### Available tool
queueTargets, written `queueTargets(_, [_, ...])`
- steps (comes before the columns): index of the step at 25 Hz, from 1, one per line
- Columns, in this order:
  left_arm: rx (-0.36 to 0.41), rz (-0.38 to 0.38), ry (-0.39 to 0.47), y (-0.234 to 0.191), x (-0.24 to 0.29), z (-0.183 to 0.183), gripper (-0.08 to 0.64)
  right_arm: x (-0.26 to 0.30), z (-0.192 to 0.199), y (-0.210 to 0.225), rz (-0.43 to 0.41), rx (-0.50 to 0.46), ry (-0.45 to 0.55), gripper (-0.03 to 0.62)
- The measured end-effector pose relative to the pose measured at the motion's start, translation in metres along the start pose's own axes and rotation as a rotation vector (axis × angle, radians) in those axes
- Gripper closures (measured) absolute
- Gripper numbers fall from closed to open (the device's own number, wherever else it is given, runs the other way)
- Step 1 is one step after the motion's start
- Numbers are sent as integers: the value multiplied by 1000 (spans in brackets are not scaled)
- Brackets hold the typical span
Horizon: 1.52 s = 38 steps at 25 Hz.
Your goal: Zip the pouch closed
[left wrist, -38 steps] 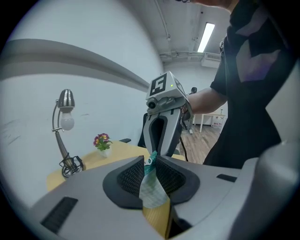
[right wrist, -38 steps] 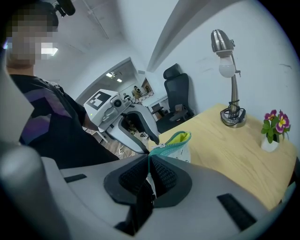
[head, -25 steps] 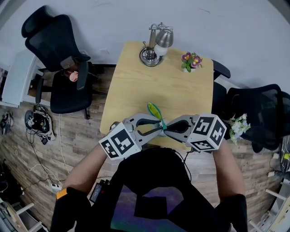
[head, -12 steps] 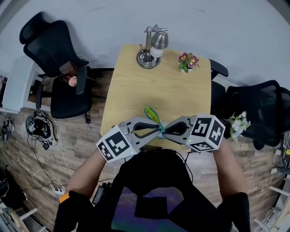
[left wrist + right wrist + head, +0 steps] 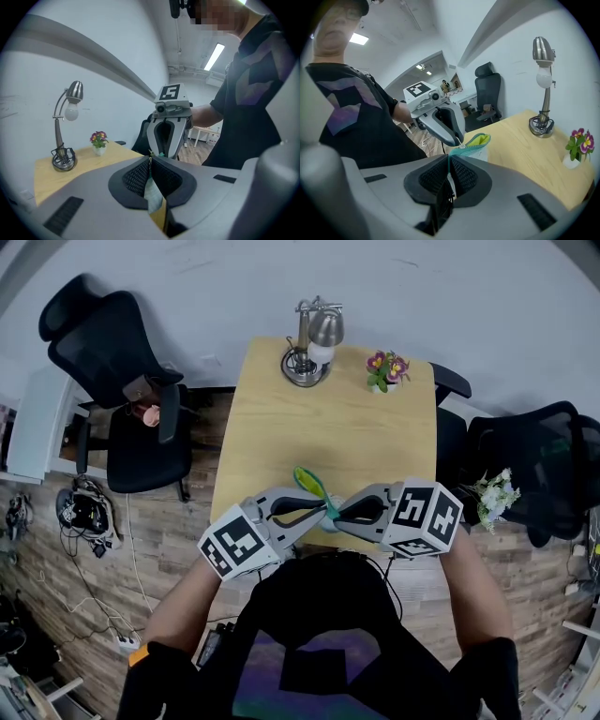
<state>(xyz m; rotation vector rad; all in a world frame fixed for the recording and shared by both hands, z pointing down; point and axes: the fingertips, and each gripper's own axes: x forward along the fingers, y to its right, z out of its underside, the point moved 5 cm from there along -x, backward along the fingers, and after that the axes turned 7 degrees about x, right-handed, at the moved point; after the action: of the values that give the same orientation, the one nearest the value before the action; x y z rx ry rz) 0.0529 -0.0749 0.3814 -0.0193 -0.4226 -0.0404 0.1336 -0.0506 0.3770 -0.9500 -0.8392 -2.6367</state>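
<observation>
pouch (image 5: pixel 312 482) part open | left tool (image 5: pixel 320 511) just closed onto it | right tool (image 5: pixel 337 514) pinching it

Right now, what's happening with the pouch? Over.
Left gripper jaws just closed onto pouch. Right gripper shut on it too. Pouch mouth open, not zipped yet. Nothing in the way.

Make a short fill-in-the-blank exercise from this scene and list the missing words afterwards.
1. The right gripper is shut on one end of the teal ____.
2. Its mouth is ____, so the lining shows.
3. At the far end of the wooden table, a desk lamp stands beside a small pot of ____.

Missing words: pouch; open; flowers.
</observation>
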Motion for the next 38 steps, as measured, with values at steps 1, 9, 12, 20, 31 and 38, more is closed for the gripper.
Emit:
queueTargets(1, [-8, -4, 4, 0, -1, 1, 546, 0, 0, 0, 0, 1, 1, 563])
queueTargets(9, [-41, -29, 10, -12, -6, 2, 552, -3, -2, 6, 27, 24, 30, 563])
queueTargets(12, [-68, -66, 26, -23, -10, 1, 552, -9, -5, 10, 51, 34, 53, 563])
queueTargets(20, [-107, -236, 16, -65, -41, 11, 552, -26, -7, 14, 104, 45, 98, 563])
queueTargets(31, [-116, -278, -10, -79, -42, 23, 552, -33, -2, 27, 174, 50, 92, 563])
queueTargets(38, [-98, -322, -22, -93, -23, 25, 551, -30, 5, 55, 323, 0, 15, 563])
